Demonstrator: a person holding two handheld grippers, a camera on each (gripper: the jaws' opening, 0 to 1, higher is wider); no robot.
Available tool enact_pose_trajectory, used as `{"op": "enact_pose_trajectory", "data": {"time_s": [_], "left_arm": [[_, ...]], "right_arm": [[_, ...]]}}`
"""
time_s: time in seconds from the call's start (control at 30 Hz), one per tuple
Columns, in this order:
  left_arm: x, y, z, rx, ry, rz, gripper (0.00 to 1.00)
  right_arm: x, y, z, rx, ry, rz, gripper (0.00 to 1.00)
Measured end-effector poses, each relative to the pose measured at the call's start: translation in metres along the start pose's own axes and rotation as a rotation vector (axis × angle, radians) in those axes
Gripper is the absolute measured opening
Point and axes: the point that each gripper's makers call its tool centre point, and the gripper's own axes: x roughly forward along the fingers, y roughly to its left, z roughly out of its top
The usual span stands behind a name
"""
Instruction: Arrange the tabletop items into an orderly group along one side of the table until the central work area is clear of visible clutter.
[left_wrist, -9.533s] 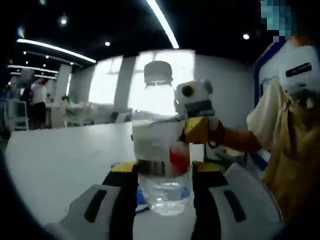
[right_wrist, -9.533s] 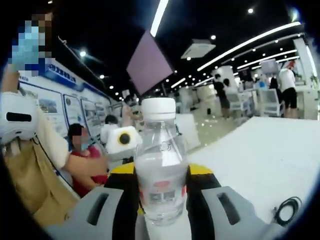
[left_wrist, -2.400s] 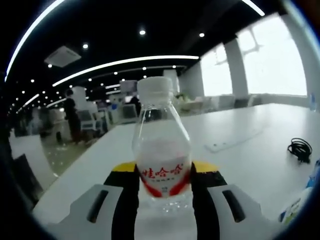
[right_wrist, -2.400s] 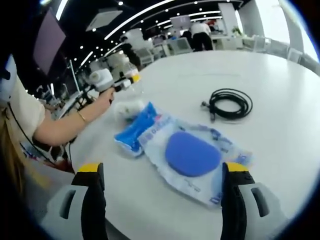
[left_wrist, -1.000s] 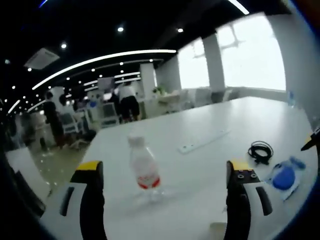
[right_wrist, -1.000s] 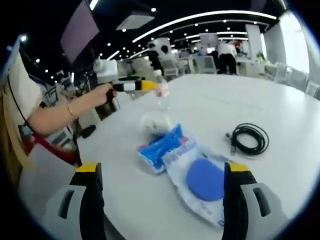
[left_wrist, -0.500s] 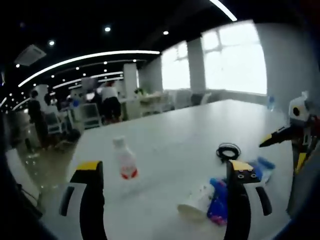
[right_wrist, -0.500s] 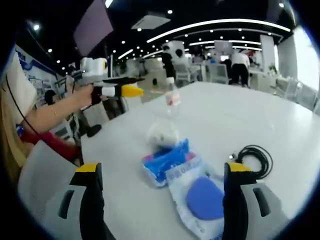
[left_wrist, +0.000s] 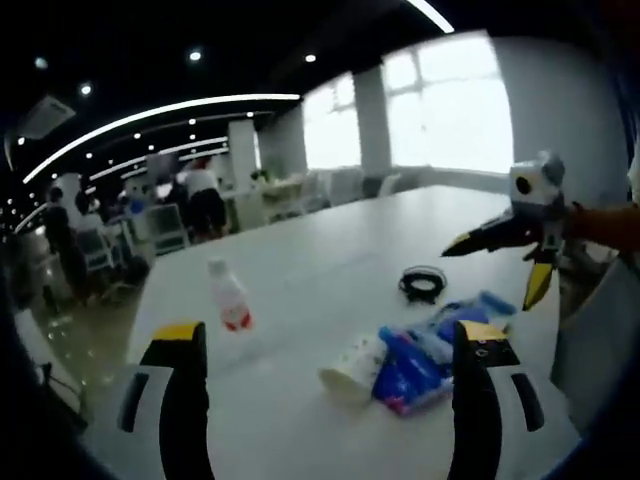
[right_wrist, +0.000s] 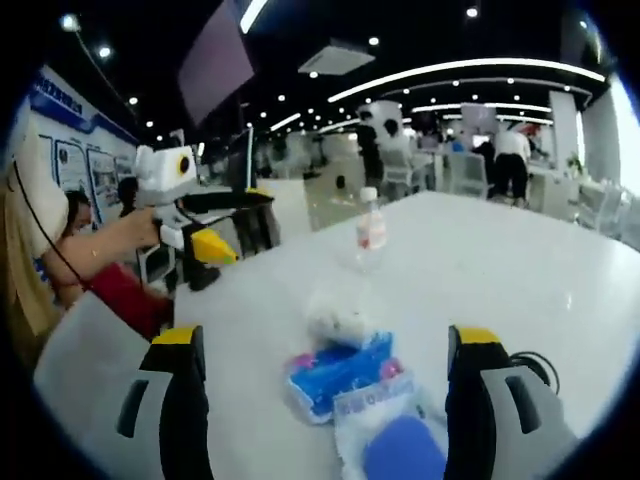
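One item looks placed: the water bottle (left_wrist: 229, 296) stands upright alone on the white worktop (left_wrist: 330, 250), well apart from the rest. Left to gather are the paper cup (left_wrist: 353, 367), blue packets (left_wrist: 420, 360) and coiled black cable (left_wrist: 422, 283), clustered near the near edge. Both left tongs (left_wrist: 325, 385) and right tongs (right_wrist: 325, 395) are released and hold nothing. Open worktop lies beyond the cluster.

Both views sit low off one tabletop (left_wrist: 330, 290) edge, facing across it from opposite ends. Shared: upright bottle (left_wrist: 229, 296) (right_wrist: 370, 232), blue packets (left_wrist: 420, 362) (right_wrist: 340, 372), coiled cable (left_wrist: 423, 283).
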Motion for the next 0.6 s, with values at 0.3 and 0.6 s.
{"op": "enact_pose_trajectory", "data": {"time_s": [0.3,0.6], "left_arm": [[-0.016,-0.015,0.001,-0.065,-0.019,-0.019,1.00],[-0.022,-0.028,-0.018,-0.088,0.036,-0.018,1.00]], "right_arm": [[0.032,-0.003,-0.002,-0.097,0.040,0.059,0.95],[0.070,-0.008,-0.011,-0.178,0.072,0.082,0.90]]}}
